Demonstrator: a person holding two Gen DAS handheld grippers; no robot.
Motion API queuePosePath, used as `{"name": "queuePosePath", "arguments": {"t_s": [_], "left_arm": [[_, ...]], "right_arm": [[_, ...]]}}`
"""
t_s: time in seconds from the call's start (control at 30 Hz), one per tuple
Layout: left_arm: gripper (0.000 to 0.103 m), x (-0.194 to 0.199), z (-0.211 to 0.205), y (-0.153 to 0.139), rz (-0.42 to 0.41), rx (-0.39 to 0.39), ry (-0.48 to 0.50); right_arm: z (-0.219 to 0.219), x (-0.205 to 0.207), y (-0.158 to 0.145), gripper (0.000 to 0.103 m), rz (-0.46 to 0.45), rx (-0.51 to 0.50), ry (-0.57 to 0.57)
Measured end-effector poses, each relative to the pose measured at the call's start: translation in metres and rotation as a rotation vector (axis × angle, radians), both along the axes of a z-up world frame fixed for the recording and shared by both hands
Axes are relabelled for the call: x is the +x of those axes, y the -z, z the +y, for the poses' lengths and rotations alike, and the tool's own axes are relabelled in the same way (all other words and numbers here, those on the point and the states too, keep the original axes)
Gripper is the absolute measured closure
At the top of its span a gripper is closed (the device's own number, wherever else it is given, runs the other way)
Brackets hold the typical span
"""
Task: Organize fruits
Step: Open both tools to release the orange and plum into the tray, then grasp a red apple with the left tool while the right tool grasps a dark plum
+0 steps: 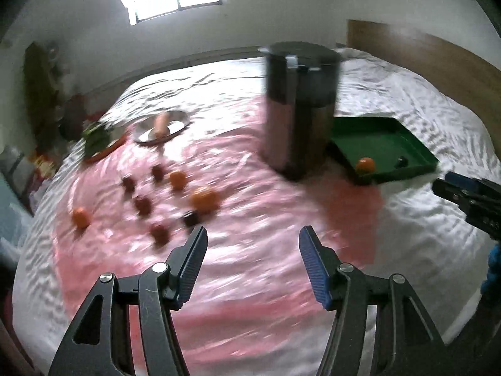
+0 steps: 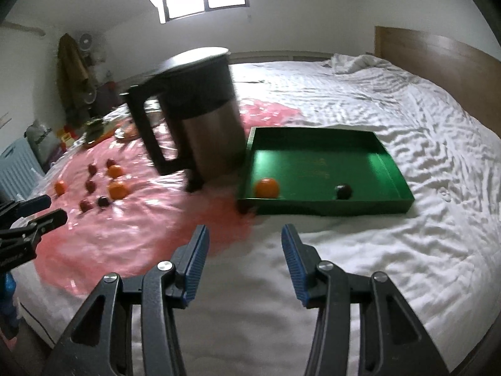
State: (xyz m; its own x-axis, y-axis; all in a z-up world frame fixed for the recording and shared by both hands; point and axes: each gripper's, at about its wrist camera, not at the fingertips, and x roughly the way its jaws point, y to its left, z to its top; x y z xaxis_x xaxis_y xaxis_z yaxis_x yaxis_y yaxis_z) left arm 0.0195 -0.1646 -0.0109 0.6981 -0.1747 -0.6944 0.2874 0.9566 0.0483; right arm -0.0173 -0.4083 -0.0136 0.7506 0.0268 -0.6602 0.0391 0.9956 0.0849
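The left gripper (image 1: 253, 241) has its fingers (image 1: 196, 252) released with nothing between them, above the pink sheet (image 1: 244, 269) on the bed (image 2: 391, 250). The loose fruits (image 1: 175, 197) (oranges and dark red ones, blurred) lie just beyond, to the far left. The right gripper (image 2: 245, 239) is likewise spread and empty; the green tray (image 2: 316, 147) sits beyond it, holding an orange (image 2: 266, 187) at left and a dark fruit (image 2: 343, 191) at right, well apart. A steel kettle (image 2: 203, 119) stands left of the tray.

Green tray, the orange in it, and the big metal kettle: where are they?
green tray (image 2: 388, 159): right wrist view, right wall.
orange (image 2: 266, 187): right wrist view, middle of its skin.
metal kettle (image 2: 213, 144): right wrist view, steel body.
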Motion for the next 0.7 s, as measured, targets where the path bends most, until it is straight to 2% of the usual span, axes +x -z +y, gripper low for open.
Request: {"name": "queuePosePath", "arguments": {"t_s": [0.3, 0.53, 0.7], "left_arm": [[0.048, -0.007, 0.081, 0.02, 0.016, -0.015, -0.117], [0.048, 0.0, 0.126, 0.036, 0.039, -0.034, -0.179], [0.048, 0.014, 0.143, 0.046, 0.067, -0.065, -0.19]], "right_arm": [[0.079, -0.001, -0.003, 0.04, -0.042, 0.024, -0.129], [0.139, 0.021, 0.009, 0.04, -0.014, 0.049, -0.262], [0.178, 0.044, 0.022, 0.04, 0.019, 0.056, -0.351]]}}
